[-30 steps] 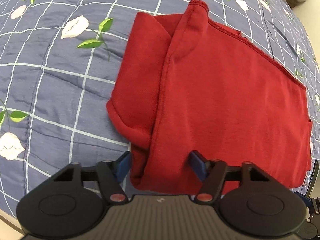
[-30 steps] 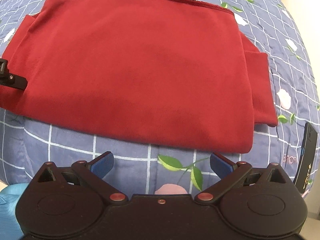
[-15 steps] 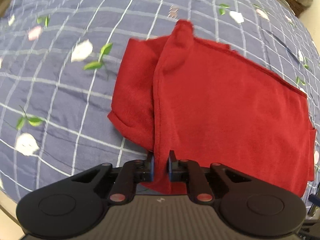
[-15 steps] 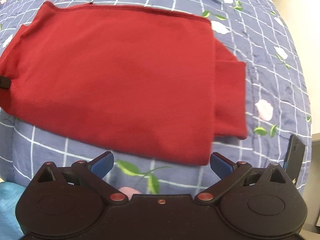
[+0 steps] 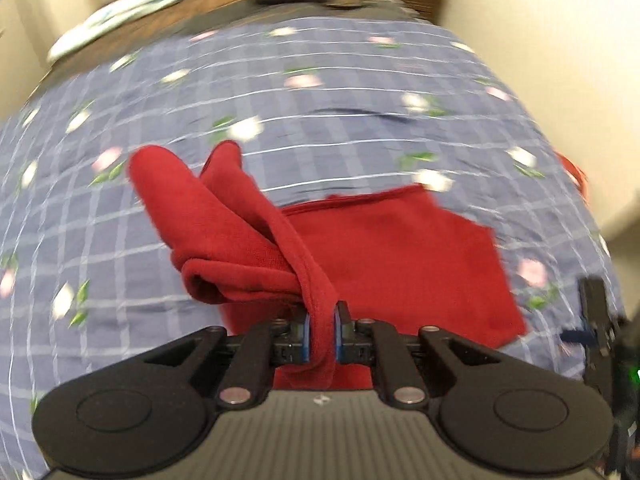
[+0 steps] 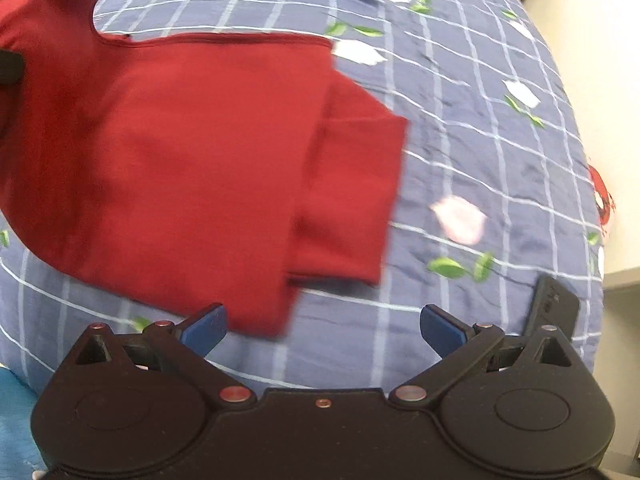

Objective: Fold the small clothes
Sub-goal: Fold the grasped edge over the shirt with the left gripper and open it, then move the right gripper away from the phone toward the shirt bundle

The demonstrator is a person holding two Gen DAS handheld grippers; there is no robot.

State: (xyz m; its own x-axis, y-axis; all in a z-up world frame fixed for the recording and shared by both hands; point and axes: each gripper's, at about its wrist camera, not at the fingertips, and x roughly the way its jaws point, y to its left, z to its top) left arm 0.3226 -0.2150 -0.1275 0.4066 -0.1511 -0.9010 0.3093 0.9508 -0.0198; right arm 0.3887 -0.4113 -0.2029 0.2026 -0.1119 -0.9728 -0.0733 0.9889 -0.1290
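The left gripper [image 5: 321,334] has its blue-padded fingers [image 5: 305,332] pinched tight on a bunched edge of the red garment [image 5: 400,264], a soft knit with a fine ribbed weave and a stitched hem. From the pinch, the cloth rises toward 11 o'clock in the left wrist view as two rounded, tube-like folds, one curling back on itself in a thick roll at about 9 o'clock of the fingers. The rest of the garment lies flat on the bed, spreading toward 2 o'clock as a roughly rectangular slab with an angled far corner.

The bed wears a quilted blue-grey bedspread [image 5: 360,92] crossed by thin white grid lines and scattered with white and pink flowers on green leaves; its surface looks puffy and lightly creased. Much of this view is smeared by motion.

The right gripper [image 6: 323,326] hangs with its fingers [image 6: 204,328] spread wide and nothing between them. In the right wrist view, the red garment [image 6: 180,168] fills the area from 9 to 12 o'clock, its folded sleeve a squared flap jutting toward 2 o'clock, and its near corner lies just beyond the left-hand finger. A dark, flat, phone-like slab [image 6: 554,306] stands tilted at the bed's edge at 3 o'clock. A patch of bright blue cloth [image 6: 14,420] shows at 8 o'clock.
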